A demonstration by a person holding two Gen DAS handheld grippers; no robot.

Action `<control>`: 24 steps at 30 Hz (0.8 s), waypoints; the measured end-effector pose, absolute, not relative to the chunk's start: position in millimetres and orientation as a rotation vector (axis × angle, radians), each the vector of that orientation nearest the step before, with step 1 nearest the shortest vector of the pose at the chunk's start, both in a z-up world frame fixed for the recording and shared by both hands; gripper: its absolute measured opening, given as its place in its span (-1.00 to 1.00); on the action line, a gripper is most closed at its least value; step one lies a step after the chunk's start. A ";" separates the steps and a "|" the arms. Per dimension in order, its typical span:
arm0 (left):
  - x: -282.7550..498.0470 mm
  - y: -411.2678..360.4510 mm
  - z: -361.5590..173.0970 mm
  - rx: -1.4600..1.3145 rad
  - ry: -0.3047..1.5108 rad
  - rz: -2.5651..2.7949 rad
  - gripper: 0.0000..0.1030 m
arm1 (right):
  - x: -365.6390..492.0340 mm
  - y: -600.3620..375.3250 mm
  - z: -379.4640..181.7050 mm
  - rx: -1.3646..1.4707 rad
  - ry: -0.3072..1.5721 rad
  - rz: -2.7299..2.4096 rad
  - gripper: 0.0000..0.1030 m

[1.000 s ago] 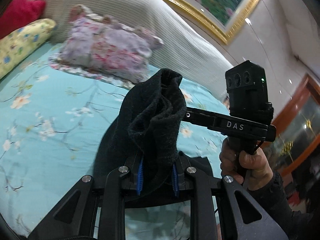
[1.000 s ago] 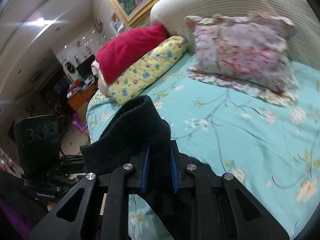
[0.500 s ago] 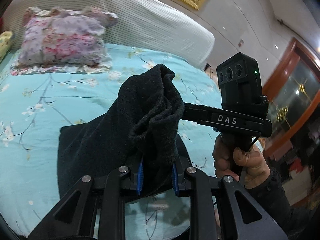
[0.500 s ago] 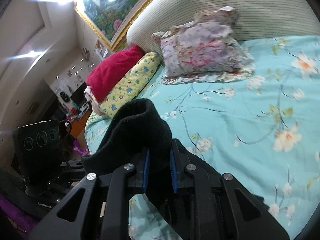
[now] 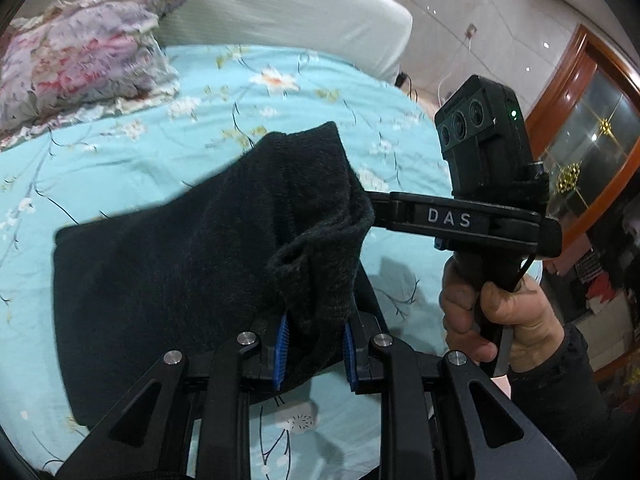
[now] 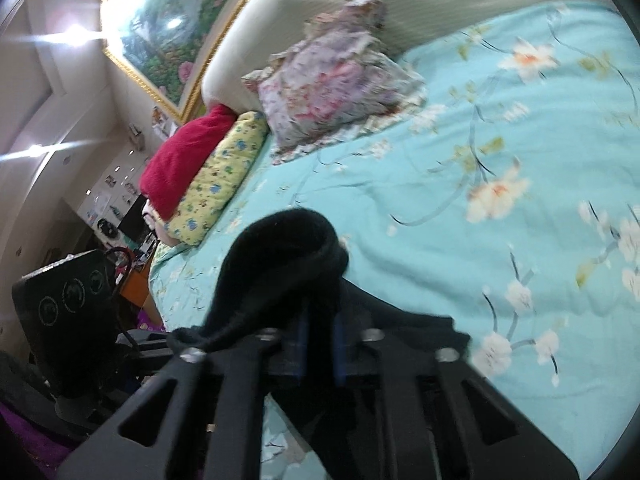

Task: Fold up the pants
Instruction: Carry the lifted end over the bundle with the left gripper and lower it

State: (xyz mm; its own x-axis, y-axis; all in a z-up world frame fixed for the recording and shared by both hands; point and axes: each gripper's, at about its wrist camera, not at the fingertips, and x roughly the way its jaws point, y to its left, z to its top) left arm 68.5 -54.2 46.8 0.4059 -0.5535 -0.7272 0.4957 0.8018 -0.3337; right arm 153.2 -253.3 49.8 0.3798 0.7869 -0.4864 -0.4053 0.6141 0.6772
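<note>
Pants point(image 5: 172, 280) hanging over bed point(image 5: 280, 120), both tongs point(image 5: 314, 354) point(image 6: 319, 338) pinching them; next: laying fold flat.

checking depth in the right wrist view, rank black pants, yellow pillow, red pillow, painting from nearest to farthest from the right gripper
1. black pants, clamped in the right gripper
2. yellow pillow, left, on the bed
3. red pillow, just behind it
4. painting, on the wall, upper left

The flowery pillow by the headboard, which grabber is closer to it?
Probably the left. The flowery pillow lies up-left of the left gripper, away from the right gripper on the other side. Both clamp the black pants.
</note>
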 end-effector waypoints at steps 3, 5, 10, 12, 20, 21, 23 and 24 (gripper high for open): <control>72.5 -58.4 33.8 -0.055 0.962 -0.658 -0.57 | 149.0 -257.0 42.1 0.480 0.898 0.770 -0.99; 75.3 -59.2 28.9 -0.054 0.969 -0.661 -0.56 | 145.8 -258.5 37.8 0.477 0.906 0.755 -0.99; 76.2 -61.5 26.5 -0.058 0.968 -0.696 -0.42 | 134.4 -271.3 35.1 0.489 0.904 0.693 -0.99; 71.2 -61.5 27.9 -0.061 0.970 -0.707 -0.40 | 128.4 -277.0 39.1 0.483 0.893 0.655 -0.99; 57.8 -51.2 39.9 -0.100 0.968 -0.792 -0.28 | 106.0 -283.6 60.6 0.438 0.882 0.489 -0.90; 55.7 -48.3 41.8 -0.109 0.965 -0.799 -0.27 | 104.5 -282.6 62.4 0.447 0.884 0.480 -0.78; 53.0 -41.3 45.7 -0.122 0.958 -0.801 -0.27 | 100.5 -279.5 66.8 0.447 0.881 0.452 -0.33; 51.5 -36.5 48.1 -0.130 0.952 -0.800 -0.27 | 98.6 -277.9 69.5 0.436 0.875 0.437 0.01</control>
State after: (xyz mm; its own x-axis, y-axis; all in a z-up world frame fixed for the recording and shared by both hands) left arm 51.5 -36.5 48.1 0.3223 -0.6613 -0.6773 0.5533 0.7122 -0.4321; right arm 98.6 -277.9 69.5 0.5658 0.5310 -0.6308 -0.1847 0.8272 0.5307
